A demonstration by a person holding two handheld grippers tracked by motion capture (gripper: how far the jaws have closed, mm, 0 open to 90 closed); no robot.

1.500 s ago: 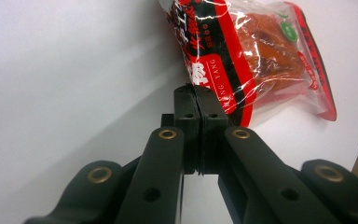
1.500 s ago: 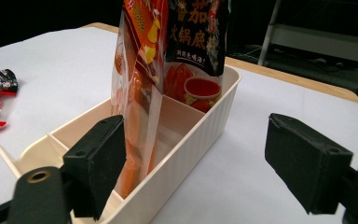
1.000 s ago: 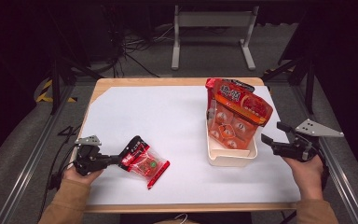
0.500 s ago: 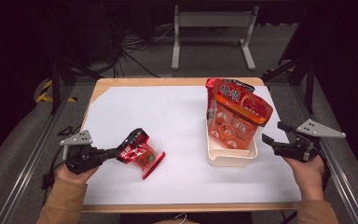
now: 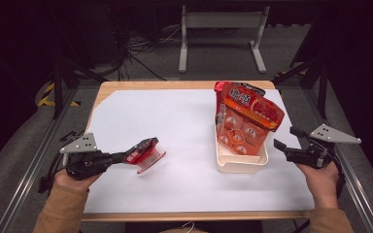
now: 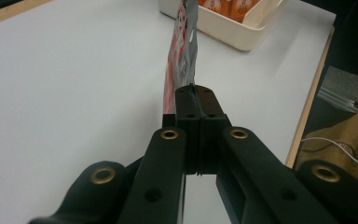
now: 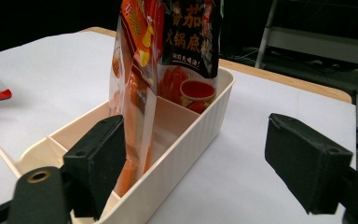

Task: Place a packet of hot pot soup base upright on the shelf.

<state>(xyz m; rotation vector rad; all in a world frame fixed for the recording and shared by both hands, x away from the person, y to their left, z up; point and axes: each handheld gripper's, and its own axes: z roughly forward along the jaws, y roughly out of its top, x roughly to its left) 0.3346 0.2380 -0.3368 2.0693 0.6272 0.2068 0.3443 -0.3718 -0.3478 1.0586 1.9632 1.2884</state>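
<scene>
left gripper (image 5: 126,157): clamped on flat, glossy red pouch (image 5: 145,153)
right gripper (image 5: 285,141): jaws apart, holding nothing
bin (image 5: 240,165): cream ribbed plastic, rectangular
table (image 5: 175,126): matte white

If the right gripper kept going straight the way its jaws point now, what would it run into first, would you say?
Most likely the cream tray: the right gripper, jaws open, points at its side wall. The upright orange pouch stands just behind that wall, though depth is hard to judge.

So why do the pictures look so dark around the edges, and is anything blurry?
High view: the white table is brightly lit and the room around it nearly black. Left gripper view: the near jaws are soft, and the red packet blurs toward its far end. Right gripper view: the jaw pads look blurred.
</scene>
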